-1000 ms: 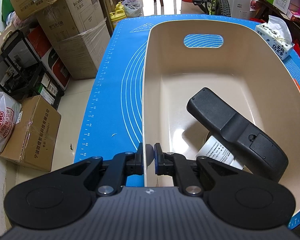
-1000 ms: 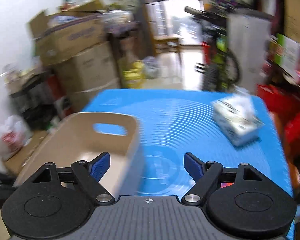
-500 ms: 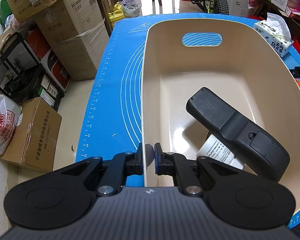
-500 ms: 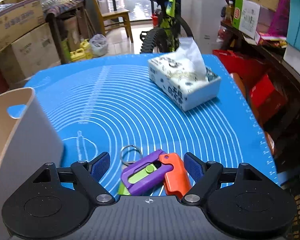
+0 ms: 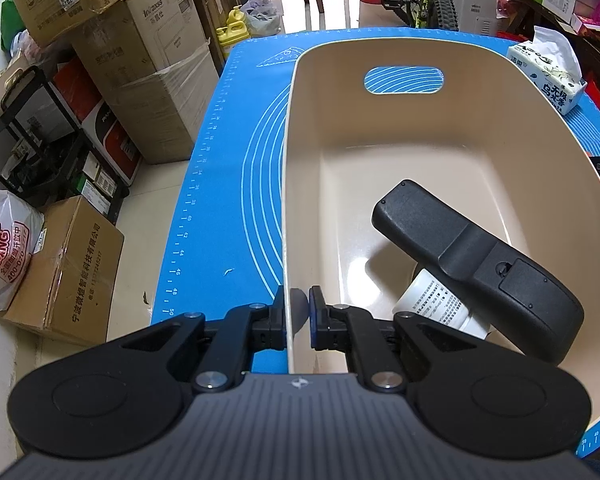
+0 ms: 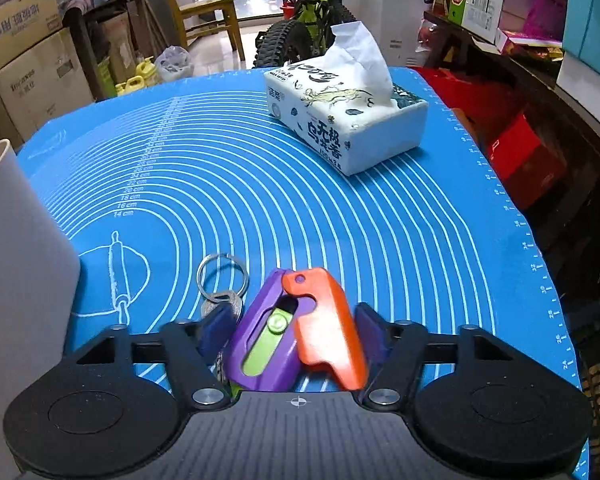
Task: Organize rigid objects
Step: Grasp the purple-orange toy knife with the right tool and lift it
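With bare blue silicone mat [image 6: 260, 184] stretching to the tabletop's far edge by a white tissue pack [image 6: 346, 120], the right gripper [image 6: 296, 332] has narrowed its jaws around the purple-and-orange folding toy knife [image 6: 296, 332], while the left gripper [image 5: 297, 316] pinches the beige plastic bin [image 5: 440, 152] rim.

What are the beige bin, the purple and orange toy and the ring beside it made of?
Bin: likely hard plastic, glossy; light glints on its smooth floor and its walls are thin and moulded.
Toy: probably matte plastic, in flat, bright colours.
Ring: looks like metal, thin, silvery and shiny.
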`<state>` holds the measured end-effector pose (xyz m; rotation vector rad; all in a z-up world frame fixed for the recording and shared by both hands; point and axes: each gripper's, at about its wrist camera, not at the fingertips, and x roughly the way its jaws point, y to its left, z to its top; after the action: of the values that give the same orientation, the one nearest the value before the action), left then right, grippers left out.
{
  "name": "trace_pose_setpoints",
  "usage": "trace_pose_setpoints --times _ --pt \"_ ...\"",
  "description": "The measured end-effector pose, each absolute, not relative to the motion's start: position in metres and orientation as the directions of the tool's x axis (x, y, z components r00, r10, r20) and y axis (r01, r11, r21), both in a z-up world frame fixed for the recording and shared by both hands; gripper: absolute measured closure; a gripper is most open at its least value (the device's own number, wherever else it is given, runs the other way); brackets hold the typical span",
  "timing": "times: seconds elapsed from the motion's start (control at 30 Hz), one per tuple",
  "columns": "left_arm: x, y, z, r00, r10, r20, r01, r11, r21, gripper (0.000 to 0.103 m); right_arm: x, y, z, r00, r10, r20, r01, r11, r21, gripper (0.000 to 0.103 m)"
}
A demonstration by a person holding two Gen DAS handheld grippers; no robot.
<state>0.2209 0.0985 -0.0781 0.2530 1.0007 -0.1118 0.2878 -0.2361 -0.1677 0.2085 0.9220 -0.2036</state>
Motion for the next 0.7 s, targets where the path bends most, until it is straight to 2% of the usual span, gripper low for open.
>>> trace_pose_setpoints --times 0.03,0.43,0.5,0.57,0.63,0.7 --pt "0.221 0.099 -0.078 0.537 0.023 -0.843 0.209 0.965 0.16 0.092 0.286 -0.237 -0.166 0.585 -0.077 -0.807 0.26 0.961 0.097 0.041" --pt "0.221 0.099 -0.078 0.539 0.023 -0.842 0.209 0.965 0.16 0.092 0.283 -0.242 -0.164 0.56 -0.001 -0.829 0.135 0.987 0.09 0.04" --pt "0.221 0.1 -0.078 0.538 0.023 -0.843 0.209 0.965 0.159 0.092 0.282 -0.241 -0.165 0.564 -0.002 -0.826 0.123 0.989 0.082 0.031" --pt "0.221 0.1 -0.078 0.539 0.022 -0.842 0.209 0.965 0.159 0.092 0.279 -0.238 -0.167 0.577 0.002 -0.817 0.095 0.993 0.07 0.03" --pt "0.222 0.1 -0.078 0.539 0.023 -0.842 0.208 0.965 0.159 0.092 0.275 -0.234 -0.168 0.591 -0.012 -0.807 0.074 0.997 0.039 0.03" --pt "0.221 0.1 -0.078 0.539 0.023 -0.842 0.207 0.965 0.159 0.092 0.273 -0.234 -0.168 0.595 -0.004 -0.803 0.071 0.996 0.048 0.037"
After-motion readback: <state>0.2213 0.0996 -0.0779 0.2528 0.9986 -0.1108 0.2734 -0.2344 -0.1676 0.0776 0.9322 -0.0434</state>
